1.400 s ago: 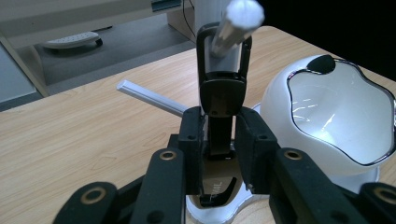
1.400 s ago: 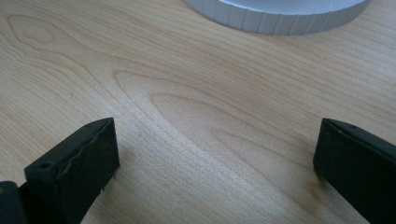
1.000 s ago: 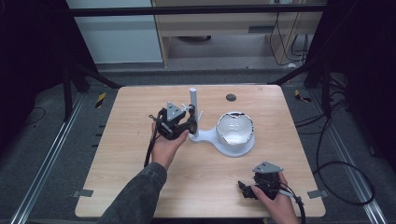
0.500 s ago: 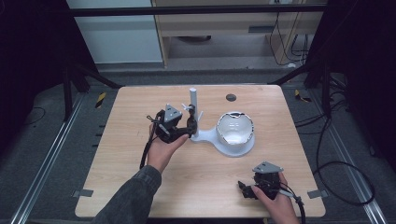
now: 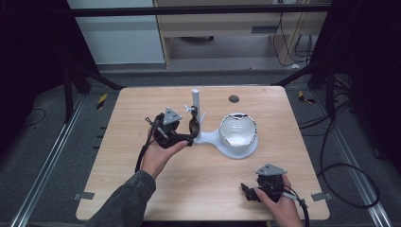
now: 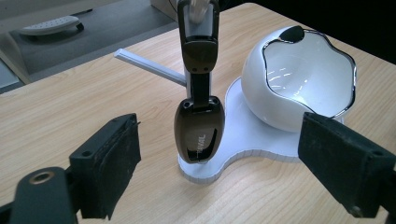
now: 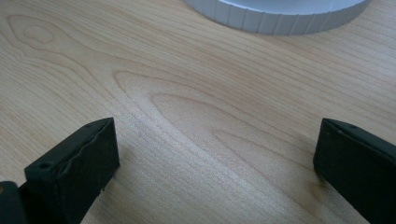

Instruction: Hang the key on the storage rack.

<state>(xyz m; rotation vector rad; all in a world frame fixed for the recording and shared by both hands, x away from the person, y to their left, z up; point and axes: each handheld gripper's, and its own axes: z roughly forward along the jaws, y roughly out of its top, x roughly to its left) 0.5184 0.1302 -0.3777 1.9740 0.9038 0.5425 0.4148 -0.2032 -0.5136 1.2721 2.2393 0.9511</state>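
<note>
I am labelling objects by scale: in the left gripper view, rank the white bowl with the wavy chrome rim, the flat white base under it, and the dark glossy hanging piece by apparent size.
1. Flat white base, though partly hidden.
2. White bowl with the wavy chrome rim; close to the base, so that order is unsure.
3. Dark glossy hanging piece, plainly smallest.

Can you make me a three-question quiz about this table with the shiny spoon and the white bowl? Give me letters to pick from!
1. Where is the dark spoon?
A. hanging on the white stand
B. lying in the bowl
C. flat on the table

2. What colour is the bowl?
A. red
B. white
C. green

3. How are the left gripper's jaws?
A. squeezing the spoon
B. shut on nothing
C. open

Answers:
1 A: in the left gripper view the spoon hangs from the stand's post, bowl end down.
2 B: it is glossy white with a wavy silver rim.
3 C: the jaws have just been opening, and both pads stand apart from the spoon.
</note>
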